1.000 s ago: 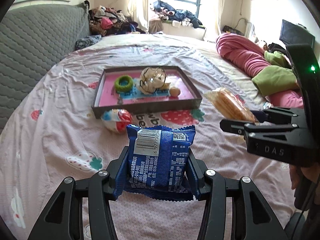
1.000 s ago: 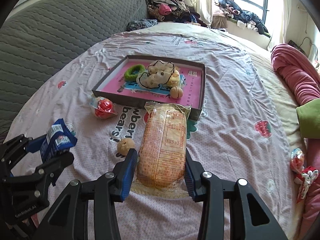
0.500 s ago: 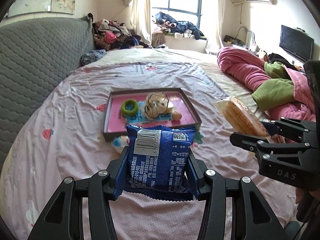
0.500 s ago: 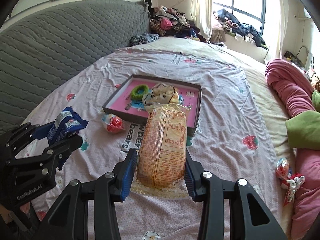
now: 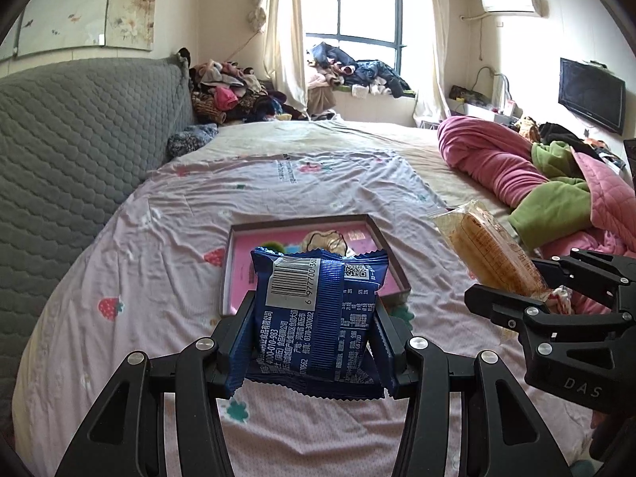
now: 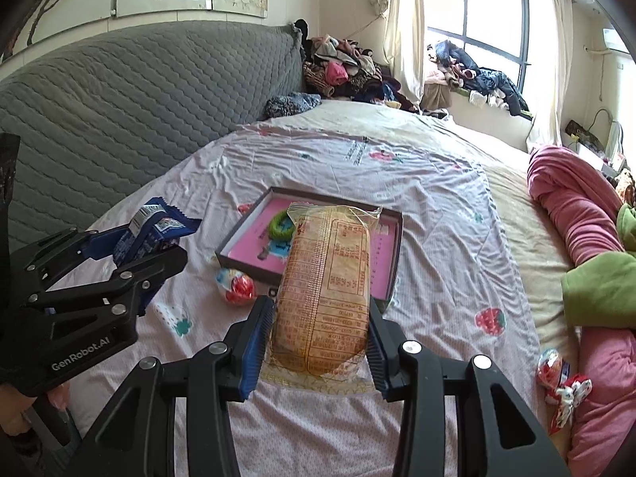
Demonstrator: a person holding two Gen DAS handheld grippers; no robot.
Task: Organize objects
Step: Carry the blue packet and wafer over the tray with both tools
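Note:
My left gripper [image 5: 314, 334] is shut on a blue snack packet [image 5: 318, 310], held above the bed with its barcode side up. In the right wrist view that same packet [image 6: 153, 232] shows at the left, in the left gripper [image 6: 131, 254]. My right gripper [image 6: 320, 330] is shut on a long orange bread pack [image 6: 326, 286]; the bread pack [image 5: 485, 250] also shows at the right of the left wrist view. Ahead of both lies a dark-rimmed tray [image 5: 234, 254] with a pink floor, holding a green ring [image 6: 280, 224] and a cream plush toy [image 5: 324, 240].
A red and white wrapped ball [image 6: 236, 286] lies on the sheet just in front of the tray [image 6: 389, 294]. More red wrapped sweets [image 6: 556, 373] sit by the pink quilt [image 6: 576, 206] at the right. A grey padded headboard [image 6: 119, 95] runs along the left.
Both grippers have risen with their packs still held. The tray and the bed now sit lower in both views, and more of the room's walls and window shows.

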